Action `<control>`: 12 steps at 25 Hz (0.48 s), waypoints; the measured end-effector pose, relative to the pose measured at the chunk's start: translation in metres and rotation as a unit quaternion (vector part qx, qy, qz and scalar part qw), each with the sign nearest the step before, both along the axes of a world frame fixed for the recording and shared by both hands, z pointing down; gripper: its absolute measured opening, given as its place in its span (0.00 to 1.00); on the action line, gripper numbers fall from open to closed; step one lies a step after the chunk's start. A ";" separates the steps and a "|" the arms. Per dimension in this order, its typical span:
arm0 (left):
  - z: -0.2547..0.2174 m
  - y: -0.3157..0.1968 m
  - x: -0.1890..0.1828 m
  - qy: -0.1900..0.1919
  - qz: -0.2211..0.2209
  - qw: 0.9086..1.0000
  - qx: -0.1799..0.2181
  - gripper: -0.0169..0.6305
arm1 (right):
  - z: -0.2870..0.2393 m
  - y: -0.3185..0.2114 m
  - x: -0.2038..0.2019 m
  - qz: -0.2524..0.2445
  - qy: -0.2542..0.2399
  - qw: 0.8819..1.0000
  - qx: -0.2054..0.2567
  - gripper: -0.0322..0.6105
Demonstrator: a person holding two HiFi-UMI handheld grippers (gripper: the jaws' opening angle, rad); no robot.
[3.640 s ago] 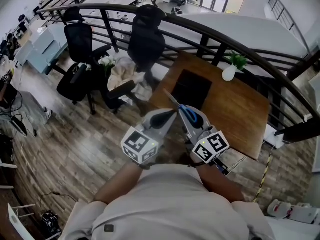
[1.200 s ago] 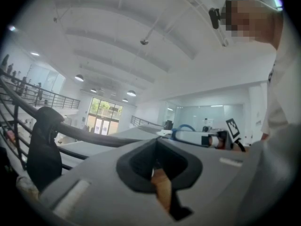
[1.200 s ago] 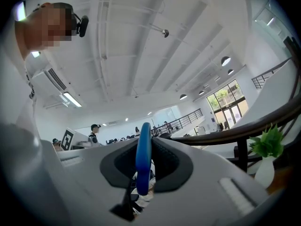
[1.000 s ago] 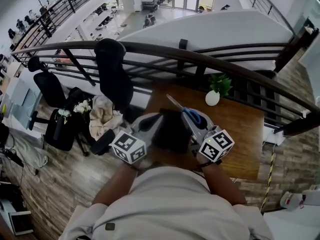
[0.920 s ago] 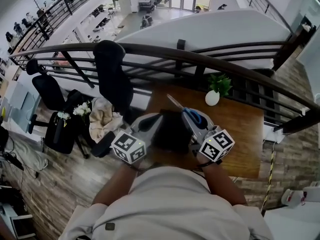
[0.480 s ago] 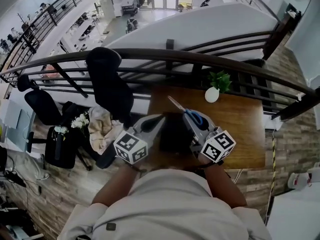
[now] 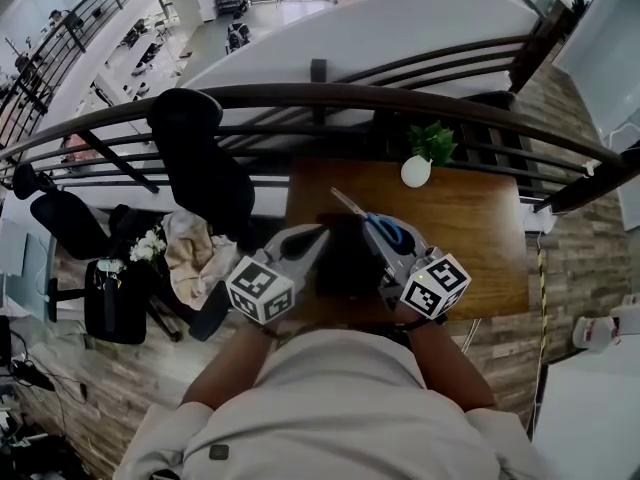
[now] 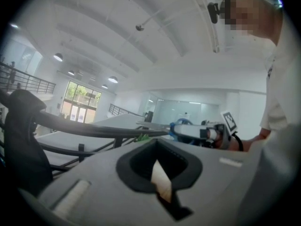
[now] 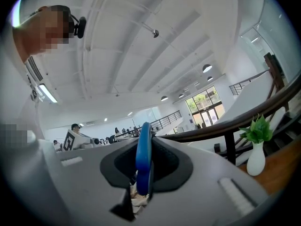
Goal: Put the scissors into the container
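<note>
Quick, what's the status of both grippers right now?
Left gripper: closed, nothing between its jaws.
Right gripper: closed on the scissors, by the blue handle.

Probably an office mezzanine: a black swivel chair (image 7: 195, 158), a wooden table (image 7: 480, 218), a curved railing (image 7: 400, 96).

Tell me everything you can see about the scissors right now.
The scissors have blue loop handles, plastic by the look, and slim silver metal blades that appear closed together. The right gripper is shut on the handle end; in the right gripper view one blue loop stands edge-on between its jaws. The blades stick out beyond the gripper, pointing away from the person toward the railing. The scissors are held in the air, seen over the wooden table, and only the gripper touches them.
</note>
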State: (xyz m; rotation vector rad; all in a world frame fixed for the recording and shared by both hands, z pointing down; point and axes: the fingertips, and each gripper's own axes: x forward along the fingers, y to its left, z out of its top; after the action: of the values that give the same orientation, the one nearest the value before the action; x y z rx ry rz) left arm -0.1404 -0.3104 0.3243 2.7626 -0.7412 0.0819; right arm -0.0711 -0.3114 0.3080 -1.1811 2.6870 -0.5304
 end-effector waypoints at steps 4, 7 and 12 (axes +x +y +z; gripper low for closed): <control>0.014 -0.009 -0.003 -0.006 -0.004 1.000 -0.005 0.03 | 0.017 -0.009 -0.001 -0.016 0.000 1.000 -0.022 0.13; 0.030 -0.021 -0.005 -0.021 -0.013 1.000 -0.008 0.03 | 0.029 -0.020 0.001 -0.019 0.006 0.999 -0.042 0.13; 0.052 -0.036 -0.002 -0.025 -0.027 0.999 -0.031 0.03 | 0.053 -0.037 0.012 -0.027 0.007 0.997 -0.072 0.13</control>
State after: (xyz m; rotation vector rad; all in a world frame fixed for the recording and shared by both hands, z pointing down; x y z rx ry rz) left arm -0.1426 -0.3466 0.3766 2.6884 -0.8124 0.1599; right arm -0.0592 -0.3482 0.3610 -1.1533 2.7389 -0.7382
